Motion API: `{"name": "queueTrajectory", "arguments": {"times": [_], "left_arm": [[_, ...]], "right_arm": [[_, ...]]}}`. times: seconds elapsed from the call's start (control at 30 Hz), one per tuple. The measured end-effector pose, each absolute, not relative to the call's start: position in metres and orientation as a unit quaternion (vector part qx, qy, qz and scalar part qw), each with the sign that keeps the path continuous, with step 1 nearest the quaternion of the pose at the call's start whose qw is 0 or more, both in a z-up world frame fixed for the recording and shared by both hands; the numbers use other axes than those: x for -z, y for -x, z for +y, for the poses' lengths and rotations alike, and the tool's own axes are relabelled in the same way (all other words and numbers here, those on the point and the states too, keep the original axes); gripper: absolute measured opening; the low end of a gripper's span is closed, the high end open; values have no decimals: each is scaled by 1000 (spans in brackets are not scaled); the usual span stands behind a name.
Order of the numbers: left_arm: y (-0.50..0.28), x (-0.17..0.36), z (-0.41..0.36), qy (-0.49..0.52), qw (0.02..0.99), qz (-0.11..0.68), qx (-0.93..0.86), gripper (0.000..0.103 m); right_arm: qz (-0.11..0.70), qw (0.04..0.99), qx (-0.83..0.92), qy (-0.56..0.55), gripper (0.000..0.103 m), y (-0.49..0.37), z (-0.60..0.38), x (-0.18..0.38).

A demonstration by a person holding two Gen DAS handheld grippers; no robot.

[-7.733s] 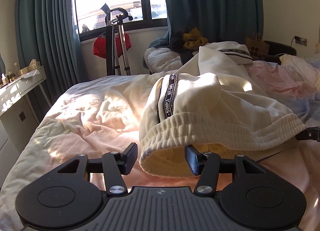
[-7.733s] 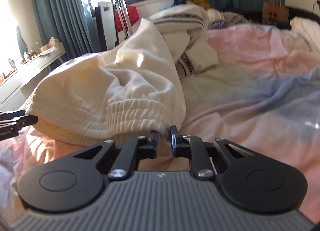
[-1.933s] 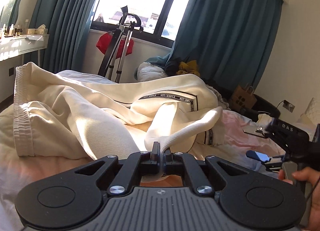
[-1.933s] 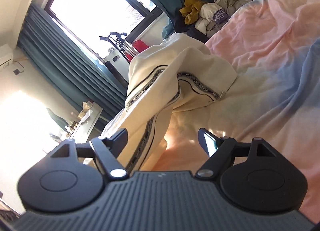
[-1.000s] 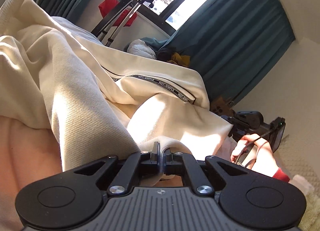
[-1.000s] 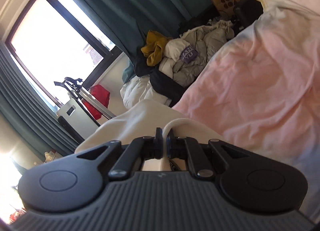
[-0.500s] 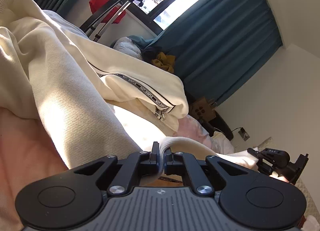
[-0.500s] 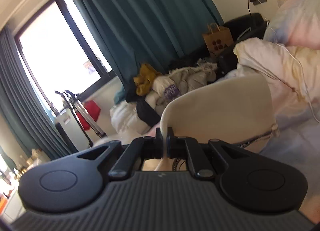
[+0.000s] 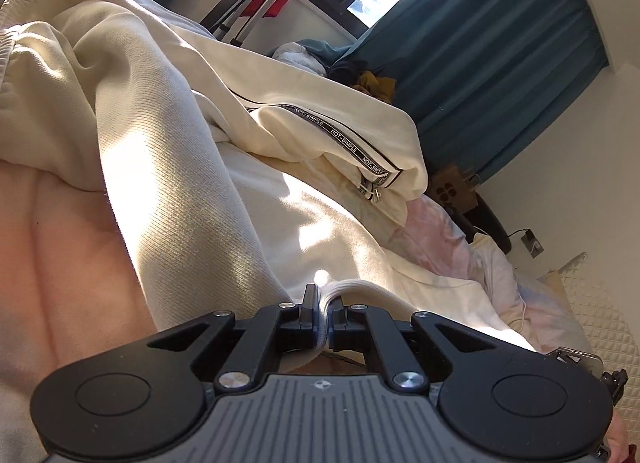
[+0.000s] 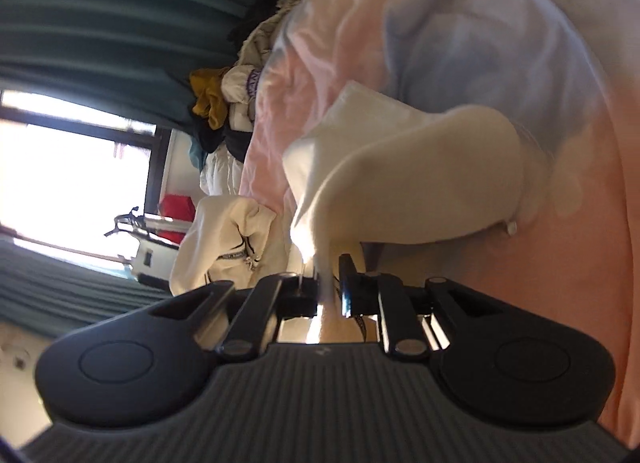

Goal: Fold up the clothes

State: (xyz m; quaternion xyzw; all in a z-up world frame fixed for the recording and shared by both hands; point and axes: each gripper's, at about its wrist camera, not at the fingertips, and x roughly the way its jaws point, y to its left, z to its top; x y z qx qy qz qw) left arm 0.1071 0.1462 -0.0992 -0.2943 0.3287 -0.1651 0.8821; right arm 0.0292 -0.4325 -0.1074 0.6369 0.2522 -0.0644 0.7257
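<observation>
The left gripper (image 9: 322,311) had its jaws squeezed tight on a ribbed cuff of the cream sweatpants (image 9: 168,167), white fabric bunched right between the fingers (image 9: 309,305). From that view the pants sprawled over the pink bedding (image 9: 60,283) from about 6 o'clock up to 10 o'clock, with the leg carrying the black "NOT-SIMPLE" stripe (image 9: 344,141) draped off toward 1 o'clock.

The right gripper (image 10: 329,283) view was rolled sideways and pretty blurry. Its jaws were a small gap apart with a fold of the same cream fabric (image 10: 400,183) running down between them; honestly couldn't tell if they were actually pinching it or just sitting loose around it. The fabric ballooned up toward 12 to 1 o'clock over the pink-and-blue duvet (image 10: 500,43).

Background: teal curtains (image 9: 500,55), a bright window (image 10: 60,163), a clothes pile (image 10: 224,103) near it, a brown paper bag (image 9: 454,191) by the wall.
</observation>
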Motion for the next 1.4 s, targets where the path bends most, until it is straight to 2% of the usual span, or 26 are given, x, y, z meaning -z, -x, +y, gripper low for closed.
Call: {"name": "queueTrajectory", "arguments": {"times": [0.07,0.17,0.33,0.43,0.6,0.73,0.8,0.9,0.93,0.97,1.13,1.3,1.4], "left_arm": [[-106,99,147,299,880,330,164,4],[-106,100,149,309,876,333,162,4],[-108,100,148,317,872,337,157,4],[-108,100,149,320,871,338,155,4],[-108,101,149,328,868,340,155,5],[-107,102,149,327,868,341,153,5],[-106,102,148,326,868,340,154,6],[-106,102,147,326,868,340,156,6],[-106,103,146,326,868,339,157,6],[-106,103,145,326,868,339,157,6],[-107,104,144,325,870,336,158,7],[-108,105,145,331,870,333,154,6],[-107,105,146,334,869,330,157,7]], "right_arm": [[249,699,69,-667,45,-28,-434,119],[225,656,69,-717,63,-26,-437,134],[174,618,77,-763,67,-22,-443,146],[145,595,81,-786,84,-15,-444,152],[164,578,112,-792,84,-30,-459,166],[201,602,131,-761,84,-60,-471,167],[196,622,147,-744,81,-66,-474,162],[184,665,155,-706,52,-70,-475,148],[180,680,158,-693,37,-71,-475,144],[178,696,155,-679,27,-75,-476,138],[148,773,139,-601,11,-91,-481,113],[30,857,82,-508,10,-88,-475,73],[-7,885,94,-455,8,-79,-471,53]]}}
